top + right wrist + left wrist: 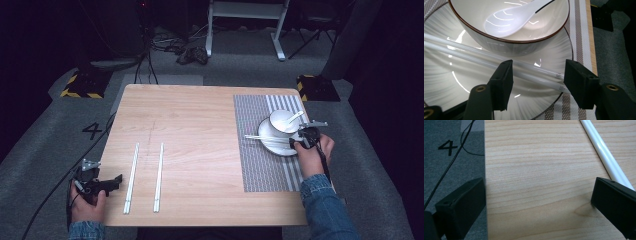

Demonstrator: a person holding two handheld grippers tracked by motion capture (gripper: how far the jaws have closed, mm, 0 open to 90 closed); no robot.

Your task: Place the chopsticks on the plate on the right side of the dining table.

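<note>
- Chopsticks (499,63), a white pair, lay across the plate (544,50) with their ends near its rim, just in front of the bowl (506,46).
- The right gripper (537,77) straddled those ends with its jaws apart; the pads did not seem to press on them, though the near stick ran close to the left pad.
- A spoon (509,20) rested in the bowl, and the plate sat on a striped mat (260,165).
- Risk: the round sticks could roll on the glossy plate, or a jaw could catch one and drag it off the rim.
- A careless lift could also knock the bowl.
- The left gripper (539,202) sat open at the table's (200,125) edge, near another pair of sticks (145,175), gripping nothing.
</note>
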